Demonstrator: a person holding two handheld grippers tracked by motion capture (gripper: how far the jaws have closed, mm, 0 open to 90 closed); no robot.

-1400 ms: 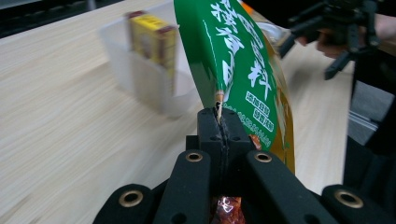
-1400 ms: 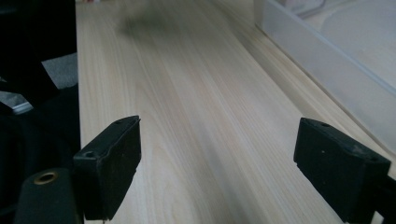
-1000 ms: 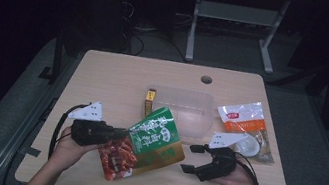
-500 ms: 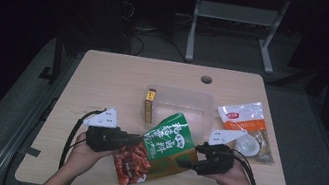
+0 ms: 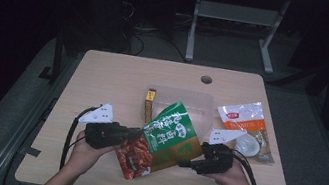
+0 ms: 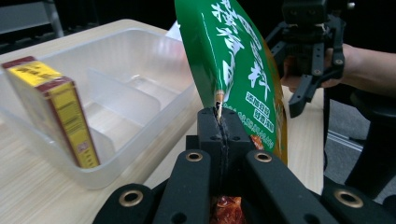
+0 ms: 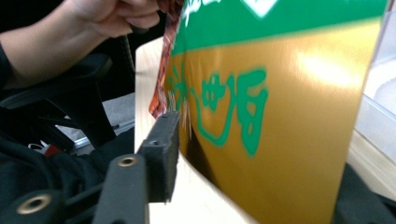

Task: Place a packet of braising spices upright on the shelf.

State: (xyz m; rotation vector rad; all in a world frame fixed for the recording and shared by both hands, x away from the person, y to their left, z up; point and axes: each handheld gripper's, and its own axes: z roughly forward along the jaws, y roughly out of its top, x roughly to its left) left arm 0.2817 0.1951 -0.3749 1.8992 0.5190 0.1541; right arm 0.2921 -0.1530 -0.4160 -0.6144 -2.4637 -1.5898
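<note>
On the pale wooden worktop [image 5: 103, 82], near its front edge, the green and gold snack bag [image 5: 167, 138] is held upright and tilted between the two hands, just in front of the clear divided tray [image 5: 201, 101]. A small yellow box [image 5: 150, 101] stands against the tray's left end; an orange packet [image 5: 242, 116] and a round white lid [image 5: 247, 144] lie apart at the right. Left tool [image 6: 219, 122]: jaws clamped tight on the bag's side seam, bearing its weight. Right tool [image 5: 186, 164]: jaws have just been closing, with the bag's opposite edge between them; one pad [image 7: 164, 149] stands at the gold face, but the other is hidden behind the bag, so whether the grip is complete cannot be told. Step in hand, by judgement: taking a two-sided hold on the bag. The next move would call for the right tool to close fully on the edge, keeping the seam flat, before the bag is carried toward the tray.
</note>
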